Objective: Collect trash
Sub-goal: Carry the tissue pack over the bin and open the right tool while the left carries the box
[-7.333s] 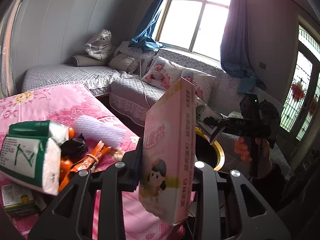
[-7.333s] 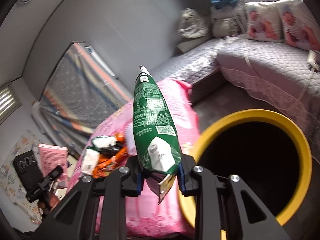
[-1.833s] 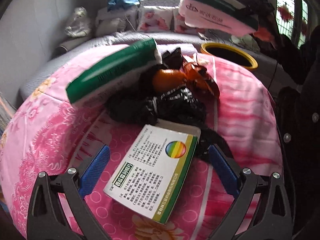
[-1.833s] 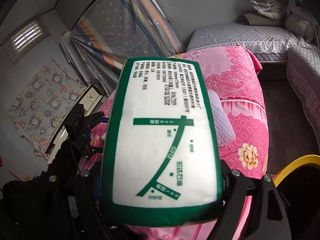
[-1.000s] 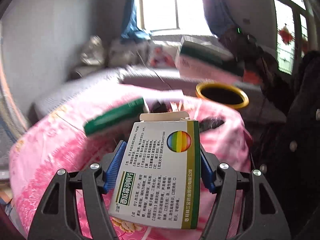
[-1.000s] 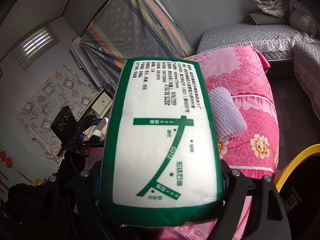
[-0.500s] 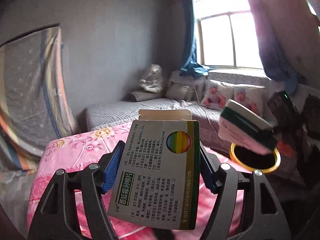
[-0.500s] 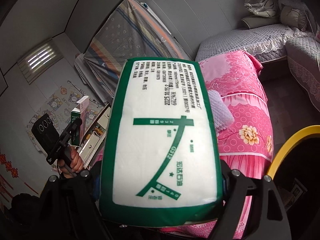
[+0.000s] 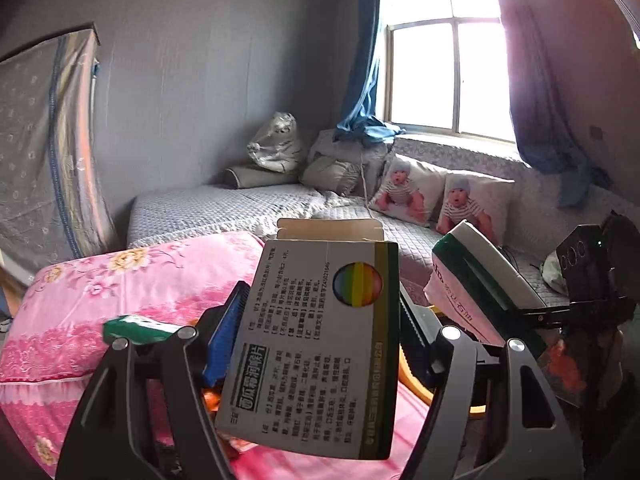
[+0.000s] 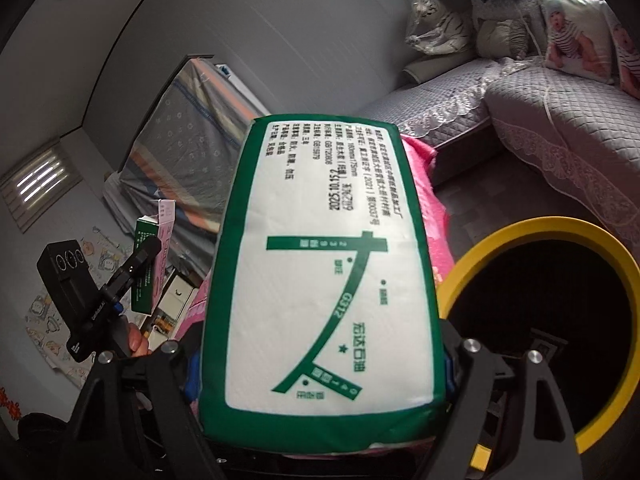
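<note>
My left gripper (image 9: 320, 320) is shut on a white and green medicine box (image 9: 316, 344) with a rainbow circle, held upright above the pink table. My right gripper (image 10: 320, 344) is shut on a green and white tissue pack (image 10: 320, 272), held up beside the yellow-rimmed black bin (image 10: 560, 232). The tissue pack (image 9: 476, 280) also shows at the right of the left wrist view, with the bin rim (image 9: 416, 384) partly hidden behind my fingers. The medicine box (image 10: 150, 264) shows small at the left of the right wrist view.
A pink flowered cloth (image 9: 120, 280) covers the table, with a green packet (image 9: 136, 328) and orange wrappers (image 9: 212, 394) lying on it. A grey quilted sofa (image 9: 248, 208) with baby-print pillows (image 9: 404, 192) runs under the window.
My left gripper closed on the medicine box and lifted it off the table. My right gripper has carried the tissue pack toward the bin, whose opening now shows at the right.
</note>
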